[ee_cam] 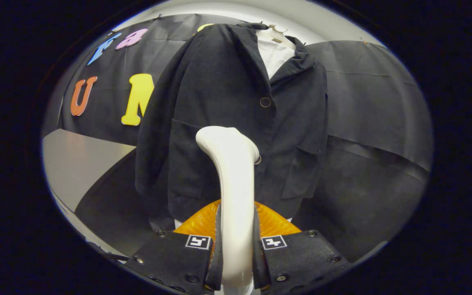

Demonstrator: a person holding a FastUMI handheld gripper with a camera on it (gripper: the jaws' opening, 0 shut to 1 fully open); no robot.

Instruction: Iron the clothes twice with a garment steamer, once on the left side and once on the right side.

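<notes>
- Tool [236, 250] is clenched on the garment steamer [232, 180]: both fingers [178, 258] press the sides of its white handle, which runs up between them.
- The steamer's head curves over at the top, just ahead of the fingers, close in front of the jacket [223, 94]; can't tell whether it touches the cloth.
- Orange ribbed part [197, 223] shows behind the handle, right above the finger blocks.
- Each finger block carries a small black-and-white square marker [273, 242]; it's a pattern, no readable text.
- The jacket is dark, hangs on a pale hanger [277, 33] beyond the tool, front facing it, one button [265, 102] at the centre, patch pockets either side.
- White inner garment [275, 57] is visible at the jacket's open collar.
- No brand or label legible on steamer or jacket.
- Pale tabletop [76, 164] lies off to the left of the tool, partly under black cloth.
</notes>
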